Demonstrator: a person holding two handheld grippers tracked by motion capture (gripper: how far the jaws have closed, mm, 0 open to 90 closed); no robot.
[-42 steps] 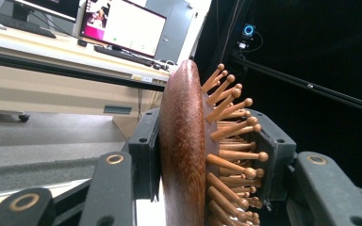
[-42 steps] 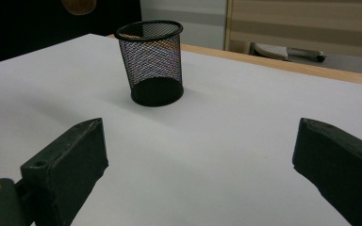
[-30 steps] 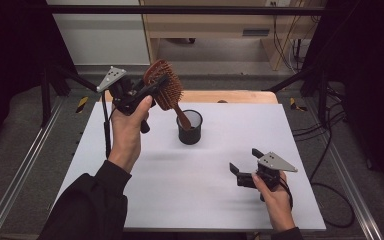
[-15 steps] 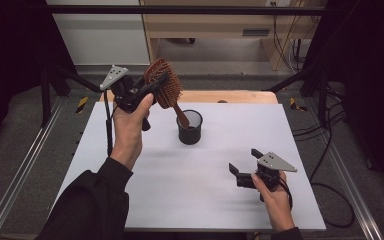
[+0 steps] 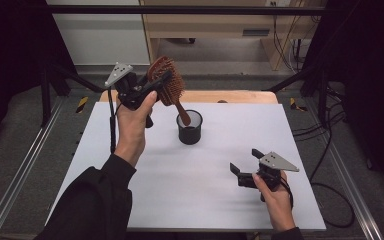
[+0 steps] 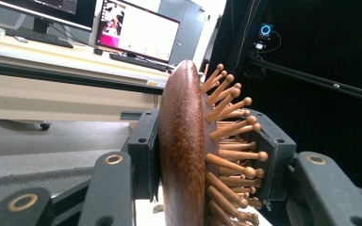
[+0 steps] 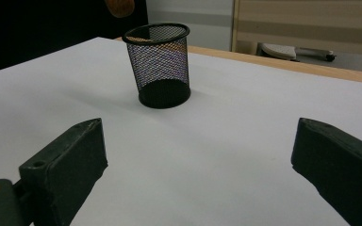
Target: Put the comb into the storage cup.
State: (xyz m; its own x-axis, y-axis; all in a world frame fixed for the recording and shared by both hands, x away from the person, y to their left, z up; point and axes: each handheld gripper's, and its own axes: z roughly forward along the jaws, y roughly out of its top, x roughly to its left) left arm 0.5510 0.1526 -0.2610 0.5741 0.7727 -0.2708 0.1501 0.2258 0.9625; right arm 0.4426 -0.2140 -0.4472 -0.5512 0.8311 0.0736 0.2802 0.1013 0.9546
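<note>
Two grippers, no legible writing: left gripper (image 5: pixel 152 90) clamps a wooden hairbrush (image 5: pixel 167 82) above the mesh cup (image 5: pixel 189 128); right gripper (image 5: pixel 245 167) gapes empty.

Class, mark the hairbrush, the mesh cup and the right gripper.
hairbrush (image 6: pixel 183 141), left gripper view, wooden back of the head
mesh cup (image 7: pixel 162 61), right gripper view, front wall
right gripper (image 5: pixel 243 162), high view, between its fingertips

Brown wooden hairbrush (image 5: pixel 167 80) with peg bristles, handle tip down above upright black mesh cup (image 5: pixel 189 128).
</note>
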